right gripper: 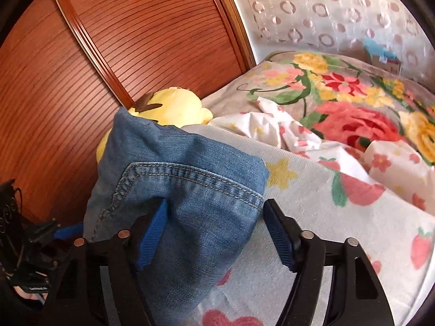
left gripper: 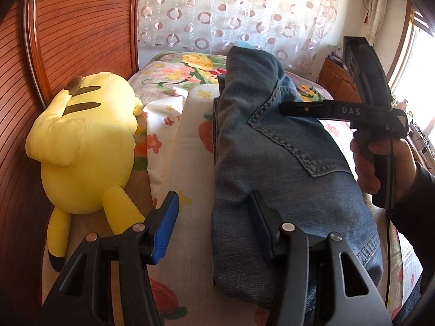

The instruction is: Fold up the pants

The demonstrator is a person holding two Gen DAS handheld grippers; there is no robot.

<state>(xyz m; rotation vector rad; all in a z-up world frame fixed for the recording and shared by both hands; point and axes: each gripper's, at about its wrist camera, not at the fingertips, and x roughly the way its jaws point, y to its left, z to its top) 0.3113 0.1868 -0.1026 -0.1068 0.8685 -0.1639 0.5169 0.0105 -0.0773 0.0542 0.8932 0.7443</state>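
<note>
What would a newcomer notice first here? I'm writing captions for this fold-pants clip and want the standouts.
The folded blue jeans lie on the strawberry-print blanket in the middle of the bed. Left of them, a bright yellow plush toy lies against the ribbed wooden headboard. The left gripper stands open at the jeans' near edge, and the right gripper is open astride a corner of them.

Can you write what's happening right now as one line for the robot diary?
step: folding | jeans: folded on bed | left gripper: open, at jeans edge | right gripper: open around jeans
</note>
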